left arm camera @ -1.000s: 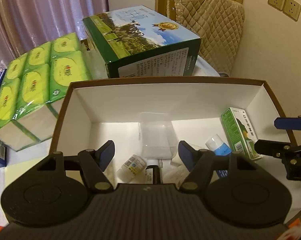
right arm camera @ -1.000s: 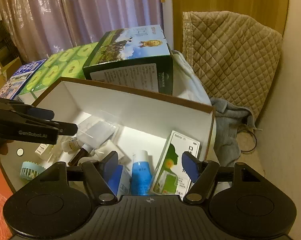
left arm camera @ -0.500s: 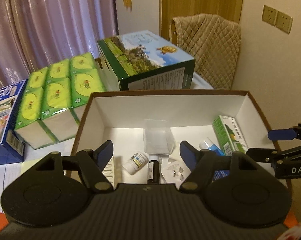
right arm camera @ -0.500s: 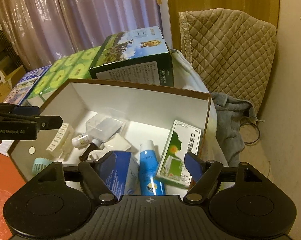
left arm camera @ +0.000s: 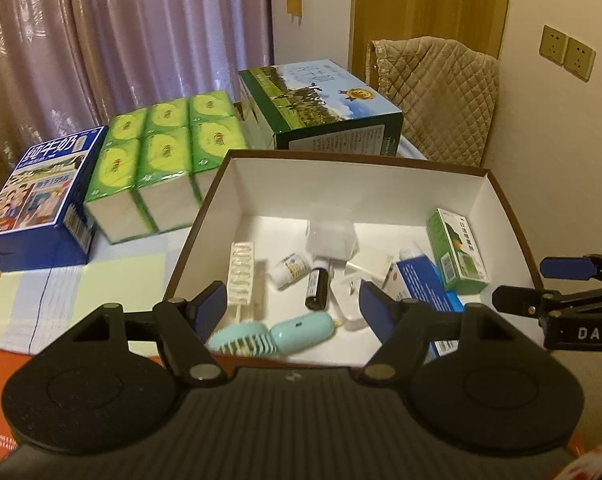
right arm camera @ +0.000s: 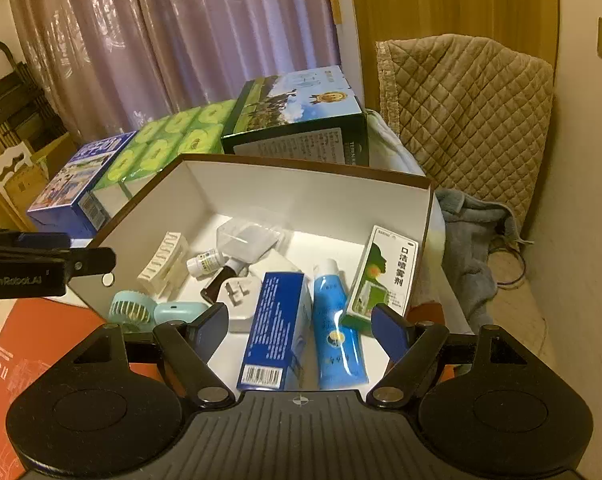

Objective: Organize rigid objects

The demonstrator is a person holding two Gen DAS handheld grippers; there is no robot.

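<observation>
Both tongs, left (left arm camera: 292, 306) and right (right arm camera: 299, 326), are held wide open and empty above the box's (right arm camera: 301, 196) near edge. Blue carton (right arm camera: 275, 330) and tube (right arm camera: 337, 332) are seen lying inside, just beyond the right tongs.

My way into the white-lined, brown-edged cardboard box (left arm camera: 221, 184) is open from above. Its floor is crowded: a mint-green handheld fan (left arm camera: 273, 332) lies at the near wall, a blue carton (right arm camera: 275, 328) and blue tube (right arm camera: 335, 332) fill the near right, and a green-and-white carton (right arm camera: 385, 276) leans on the right wall. Bare floor remains along the far wall. Outside, green tissue packs (left arm camera: 161, 164) block the left, and a large green-sided carton (left arm camera: 325, 108) blocks the far side.
</observation>
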